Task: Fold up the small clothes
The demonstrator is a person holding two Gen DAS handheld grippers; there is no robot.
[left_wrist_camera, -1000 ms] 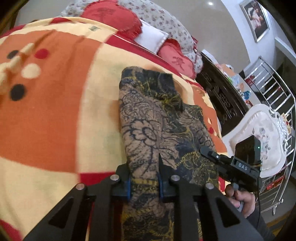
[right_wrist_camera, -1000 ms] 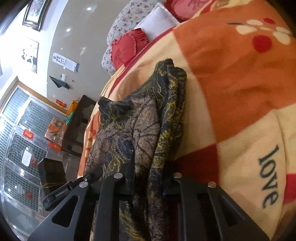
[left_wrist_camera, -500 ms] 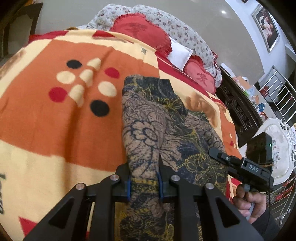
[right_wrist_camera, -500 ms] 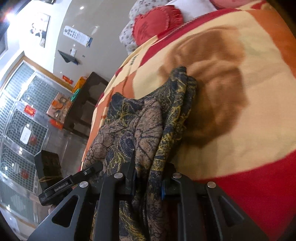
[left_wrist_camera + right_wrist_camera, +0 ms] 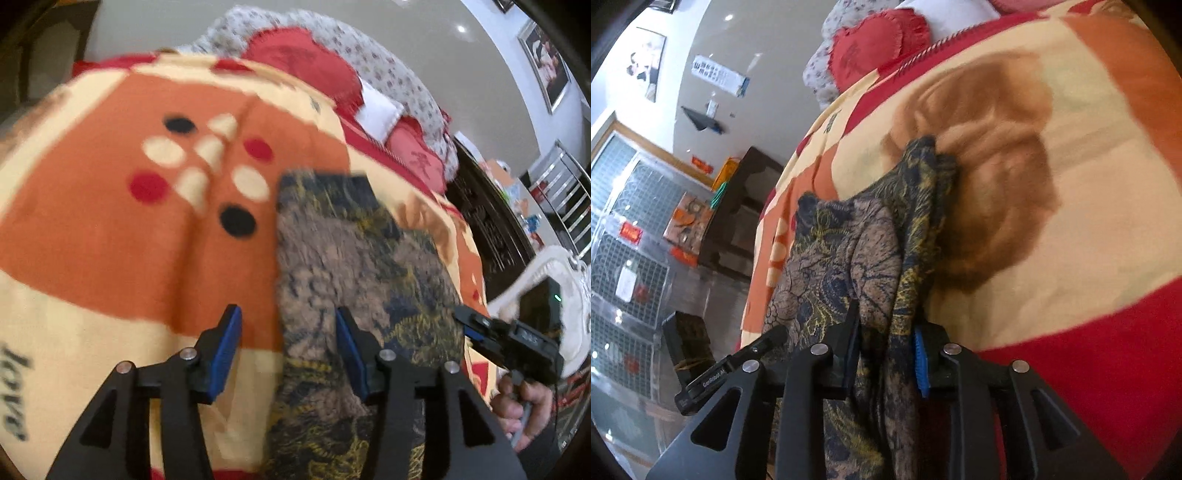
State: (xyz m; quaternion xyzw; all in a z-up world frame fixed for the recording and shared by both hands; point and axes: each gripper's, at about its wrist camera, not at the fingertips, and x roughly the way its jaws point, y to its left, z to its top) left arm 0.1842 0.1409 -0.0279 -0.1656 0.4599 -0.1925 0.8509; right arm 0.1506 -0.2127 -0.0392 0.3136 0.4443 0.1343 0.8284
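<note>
On the bed blanket (image 5: 110, 240), soft, limp garment (image 5: 354, 266) — left gripper (image 5: 286, 350) opening, released; right gripper (image 5: 886, 354) loosening, cloth between pads — regrip near hem corners.

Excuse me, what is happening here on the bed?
A person with a gripper in each hand is folding a dark patterned garment on the orange blanket. The left gripper is opening, its pads off the cloth. The right gripper is also opening, with the garment's edge between its pads.
</note>
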